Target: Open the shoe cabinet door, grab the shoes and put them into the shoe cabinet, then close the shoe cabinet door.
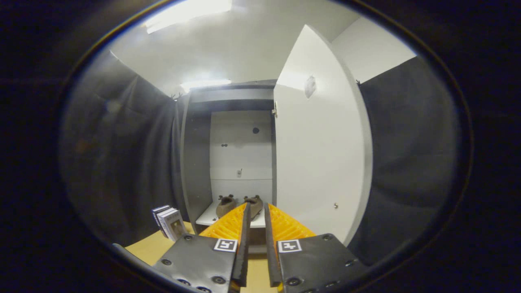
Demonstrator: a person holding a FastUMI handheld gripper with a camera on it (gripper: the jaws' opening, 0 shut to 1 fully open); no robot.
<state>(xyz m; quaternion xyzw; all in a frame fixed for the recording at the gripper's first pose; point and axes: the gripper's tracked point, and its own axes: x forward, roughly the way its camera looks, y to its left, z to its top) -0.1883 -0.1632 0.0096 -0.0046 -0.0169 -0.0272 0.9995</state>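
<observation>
The shoe cabinet point(196, 162) stands straight ahead with its white door point(317, 154) swung wide open to the right; a small knob point(336, 206) shows near the door's lower edge. On the cabinet's bottom shelf point(205, 219) sit two brown shoes side by side, the left shoe point(226, 204) and the right shoe point(255, 201), toes toward me. My gripper point(256, 205) is held back from the cabinet and points at the shoes. Its fingers are drawn together with only a slim gap, and nothing is held between them. The right shoe shows through that gap.
A small stack of upright boxes or books point(169, 221) stands on the light wooden floor point(148, 246), left of the cabinet. Dark cloth walls close in on both sides. The open door takes up the space to the right of the cabinet opening.
</observation>
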